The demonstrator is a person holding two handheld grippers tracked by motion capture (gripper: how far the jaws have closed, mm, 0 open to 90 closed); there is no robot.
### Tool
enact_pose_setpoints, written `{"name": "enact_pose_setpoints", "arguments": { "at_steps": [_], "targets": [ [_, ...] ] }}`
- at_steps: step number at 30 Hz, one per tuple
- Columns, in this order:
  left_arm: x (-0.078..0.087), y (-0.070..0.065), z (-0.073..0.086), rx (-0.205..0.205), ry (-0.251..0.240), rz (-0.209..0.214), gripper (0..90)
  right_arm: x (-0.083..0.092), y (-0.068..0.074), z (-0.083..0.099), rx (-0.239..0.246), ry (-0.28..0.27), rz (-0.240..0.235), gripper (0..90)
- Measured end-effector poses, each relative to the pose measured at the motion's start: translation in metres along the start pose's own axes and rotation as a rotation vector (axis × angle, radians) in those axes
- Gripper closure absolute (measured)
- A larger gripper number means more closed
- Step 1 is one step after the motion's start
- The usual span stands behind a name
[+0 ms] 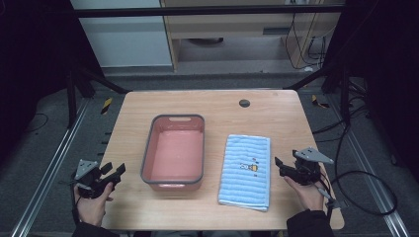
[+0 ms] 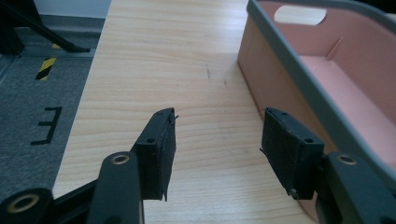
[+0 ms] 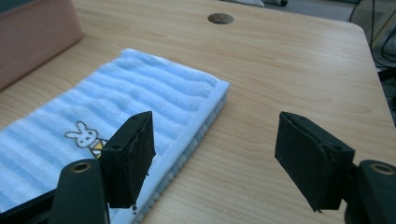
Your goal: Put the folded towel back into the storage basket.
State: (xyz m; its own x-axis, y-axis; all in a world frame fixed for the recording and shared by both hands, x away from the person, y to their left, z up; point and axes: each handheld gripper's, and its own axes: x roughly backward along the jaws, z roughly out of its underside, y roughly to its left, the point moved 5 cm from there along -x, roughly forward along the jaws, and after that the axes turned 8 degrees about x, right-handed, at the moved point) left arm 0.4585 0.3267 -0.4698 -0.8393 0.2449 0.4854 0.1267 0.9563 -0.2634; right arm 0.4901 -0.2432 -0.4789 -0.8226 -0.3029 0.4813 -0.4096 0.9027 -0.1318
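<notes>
Blue striped towel [image 1: 245,171] lies just left of the open right gripper [image 1: 279,167].

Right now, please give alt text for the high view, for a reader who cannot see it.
A pink bin and a folded blue towel lie side by side on a wooden table. The left gripper and right gripper flank them, jaws open.

A light wooden table [image 1: 217,106] carries a pink basin with a grey rim [image 1: 174,148] left of centre and a folded blue striped towel [image 1: 245,172] just right of it. A small round hole [image 1: 244,103] sits near the far edge.
</notes>
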Motion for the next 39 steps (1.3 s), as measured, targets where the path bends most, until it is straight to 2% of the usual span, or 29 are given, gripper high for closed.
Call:
{"name": "enact_pose_setpoints", "arguments": {
  "at_steps": [5, 8, 13, 21, 25, 31, 34, 39],
  "targets": [
    [0.008, -0.009, -0.008, -0.012, -0.04, 0.02, 42.4, 0.004, 0.002, -0.006, 0.006, -0.027, -0.013, 29.5],
    [0.009, -0.012, -0.009, -0.024, -0.035, 0.026, 40.0, 0.006, 0.003, -0.009, 0.006, -0.035, -0.022, 30.2],
    [0.012, -0.021, -0.013, -0.049, -0.045, 0.034, 38.4, 0.006, 0.003, -0.01, 0.019, -0.036, -0.011, 31.0],
    [0.016, -0.035, -0.018, -0.07, -0.058, 0.067, 35.9, 0.009, 0.003, -0.015, 0.015, -0.043, -0.013, 30.9],
    [0.015, -0.037, -0.021, -0.074, -0.064, 0.067, 35.4, 0.011, -0.002, -0.018, 0.014, -0.051, -0.006, 34.5],
    [0.011, -0.044, -0.029, -0.061, -0.066, 0.094, 34.5, 0.013, -0.007, -0.022, 0.006, -0.058, -0.015, 39.2],
    [0.007, -0.051, -0.031, -0.071, -0.061, 0.105, 33.9, 0.013, -0.008, -0.024, 0.012, -0.054, -0.018, 38.7],
    [0.002, -0.068, -0.035, -0.085, -0.066, 0.135, 33.8, 0.014, -0.012, -0.028, -0.01, -0.072, -0.017, 37.2]
  ]
}}
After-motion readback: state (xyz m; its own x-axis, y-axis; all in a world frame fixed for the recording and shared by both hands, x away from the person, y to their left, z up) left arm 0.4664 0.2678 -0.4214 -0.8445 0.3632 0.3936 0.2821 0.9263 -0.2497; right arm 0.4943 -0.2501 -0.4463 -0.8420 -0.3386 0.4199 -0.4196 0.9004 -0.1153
